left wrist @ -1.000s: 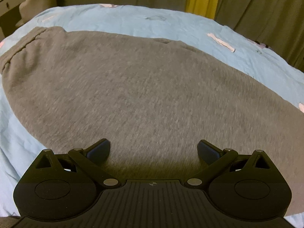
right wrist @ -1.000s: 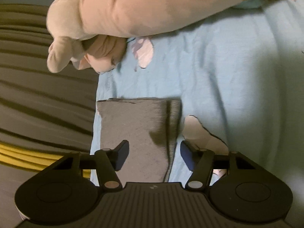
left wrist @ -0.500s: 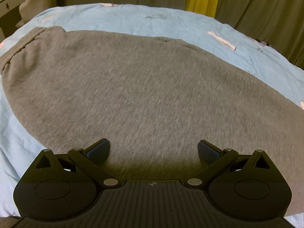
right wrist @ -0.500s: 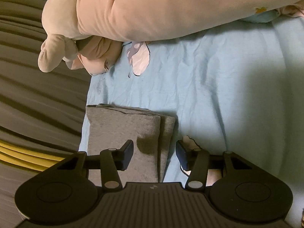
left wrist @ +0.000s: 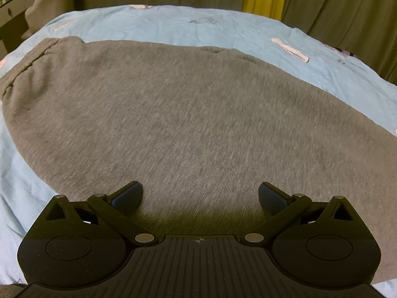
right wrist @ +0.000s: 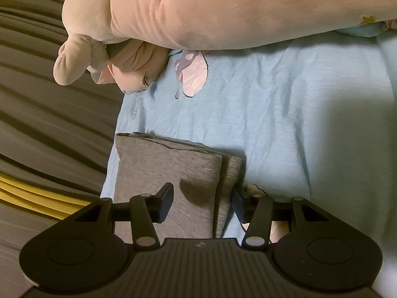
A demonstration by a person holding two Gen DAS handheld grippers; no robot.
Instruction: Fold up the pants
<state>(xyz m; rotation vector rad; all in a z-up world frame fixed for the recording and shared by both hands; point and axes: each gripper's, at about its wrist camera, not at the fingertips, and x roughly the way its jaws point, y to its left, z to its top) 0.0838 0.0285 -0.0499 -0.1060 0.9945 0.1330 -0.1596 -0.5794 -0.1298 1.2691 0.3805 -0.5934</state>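
Between the fingers of the right hand-held gripper (right wrist: 202, 202), the soft grey knit pants' (right wrist: 168, 171) leg ends are lying unpinched on the blue bed sheet (right wrist: 273, 124), ready for folding; jaws just narrowing. Left hand-held gripper (left wrist: 200, 196) is hanging released above the pants, waiting.

1. The grey knit pants (left wrist: 188, 114) lay flat across the light blue bedsheet (left wrist: 173, 24), waistband gathered at the far left.
2. The leg ends (right wrist: 168, 168) lay stacked, lower cuff peeking out on the right.
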